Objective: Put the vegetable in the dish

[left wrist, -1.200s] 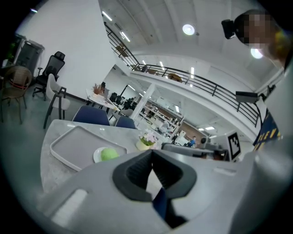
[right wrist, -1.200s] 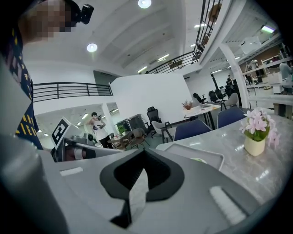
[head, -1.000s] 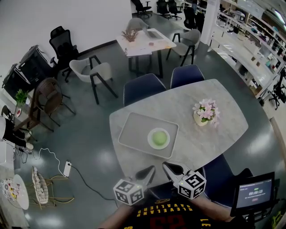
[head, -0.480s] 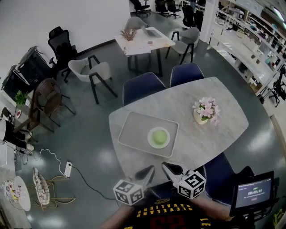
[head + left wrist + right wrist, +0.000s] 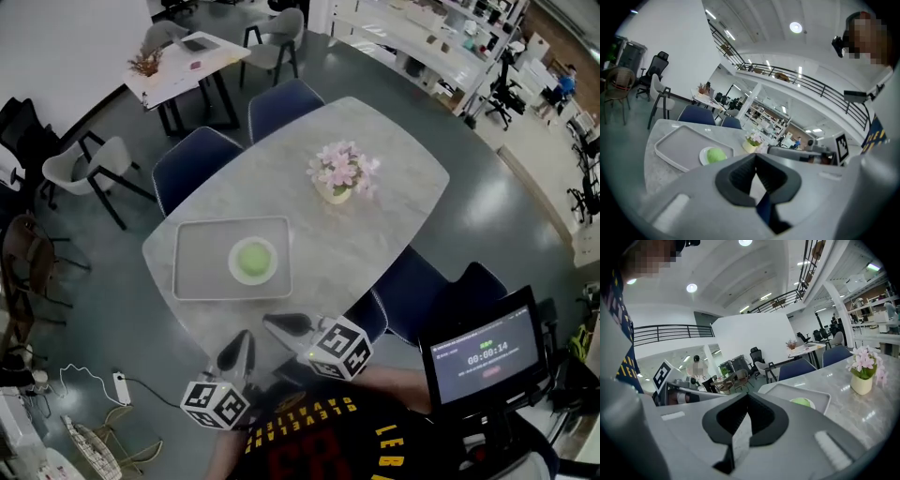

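Note:
A round green vegetable (image 5: 252,259) lies in a small white dish (image 5: 236,272) on a grey tray (image 5: 197,262). Both grippers hang close to the person's body at the table's near edge, well short of the tray. My left gripper (image 5: 245,338) is shut with nothing in it, and so is my right gripper (image 5: 273,322). In the left gripper view the closed left gripper (image 5: 756,162) points toward the vegetable (image 5: 715,155). The right gripper view shows the closed right gripper (image 5: 746,402) with the vegetable (image 5: 801,401) beyond it on the tray (image 5: 824,401).
A pot of pink flowers (image 5: 339,173) stands past the tray on the grey oval table (image 5: 375,225). Dark blue chairs (image 5: 192,159) ring the table. A small screen (image 5: 483,356) sits at lower right. More chairs and a table (image 5: 183,56) stand behind.
The head view has swung, so the table now sits higher and further left in the picture. The vegetable stays in the dish. Both grippers remain shut near the body.

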Action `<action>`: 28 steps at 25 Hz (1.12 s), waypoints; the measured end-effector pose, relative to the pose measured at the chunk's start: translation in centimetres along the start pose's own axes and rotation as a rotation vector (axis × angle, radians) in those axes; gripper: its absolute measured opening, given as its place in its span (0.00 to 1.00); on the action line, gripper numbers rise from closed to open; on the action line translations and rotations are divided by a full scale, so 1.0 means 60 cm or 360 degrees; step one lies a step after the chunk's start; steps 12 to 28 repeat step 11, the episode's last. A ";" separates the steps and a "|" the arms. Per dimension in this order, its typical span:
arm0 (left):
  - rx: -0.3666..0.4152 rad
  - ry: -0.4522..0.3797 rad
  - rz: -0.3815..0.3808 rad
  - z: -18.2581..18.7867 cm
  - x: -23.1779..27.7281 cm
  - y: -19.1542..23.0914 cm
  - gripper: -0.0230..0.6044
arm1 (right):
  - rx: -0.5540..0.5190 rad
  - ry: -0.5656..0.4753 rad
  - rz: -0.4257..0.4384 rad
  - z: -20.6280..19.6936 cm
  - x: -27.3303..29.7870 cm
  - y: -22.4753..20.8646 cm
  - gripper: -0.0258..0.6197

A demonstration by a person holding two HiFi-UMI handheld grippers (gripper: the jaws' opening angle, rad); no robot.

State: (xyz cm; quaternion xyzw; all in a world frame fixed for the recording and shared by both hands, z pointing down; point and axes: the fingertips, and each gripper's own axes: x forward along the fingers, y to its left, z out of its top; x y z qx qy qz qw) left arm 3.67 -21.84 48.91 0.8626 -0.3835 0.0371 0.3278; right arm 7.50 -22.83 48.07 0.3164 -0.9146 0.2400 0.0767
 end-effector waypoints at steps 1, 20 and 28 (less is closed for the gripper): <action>-0.0002 0.0006 0.0000 -0.001 0.001 0.000 0.04 | 0.0005 0.0003 0.0000 -0.001 -0.001 0.000 0.05; 0.0026 0.0049 -0.0071 -0.007 0.028 -0.007 0.04 | 0.0010 -0.0002 -0.0066 -0.004 -0.011 -0.020 0.05; 0.0026 0.0049 -0.0071 -0.007 0.028 -0.007 0.04 | 0.0010 -0.0002 -0.0066 -0.004 -0.011 -0.020 0.05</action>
